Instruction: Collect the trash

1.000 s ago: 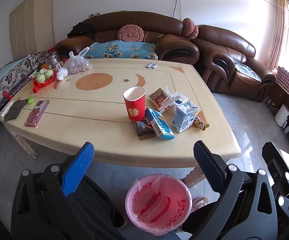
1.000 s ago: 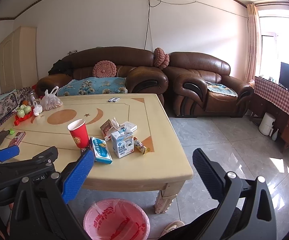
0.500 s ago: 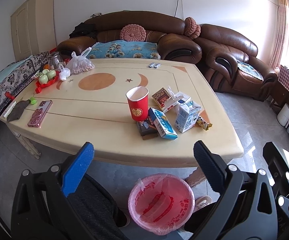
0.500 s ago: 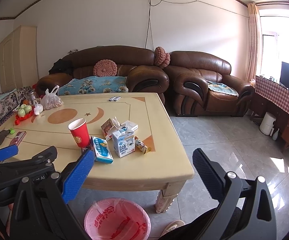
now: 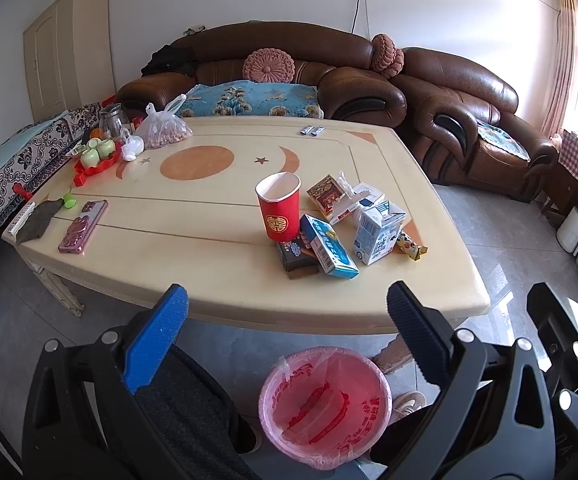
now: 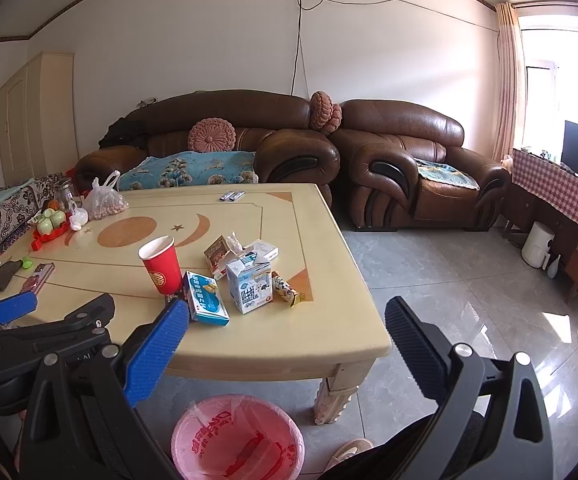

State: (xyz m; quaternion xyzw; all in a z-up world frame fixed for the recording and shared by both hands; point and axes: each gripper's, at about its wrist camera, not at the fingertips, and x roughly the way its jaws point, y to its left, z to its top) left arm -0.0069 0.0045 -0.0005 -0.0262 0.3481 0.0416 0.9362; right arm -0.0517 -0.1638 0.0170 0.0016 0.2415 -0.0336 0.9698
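Observation:
Trash lies in a cluster near the table's front right: a red paper cup, a blue box, a white milk carton, a dark packet, a red-patterned box and a snack wrapper. A pink-lined bin stands on the floor before the table. My left gripper is open and empty, above the bin. My right gripper is open and empty, right of the left gripper.
A pink phone, a dark cloth, a red tray with green cups and a bag of nuts sit at the table's left. Brown sofas stand behind it. A cabinet with a checked cloth stands at right.
Both grippers have drifted slightly toward the table; the trash cluster and bin sit a little closer in view. Jaws stay open.

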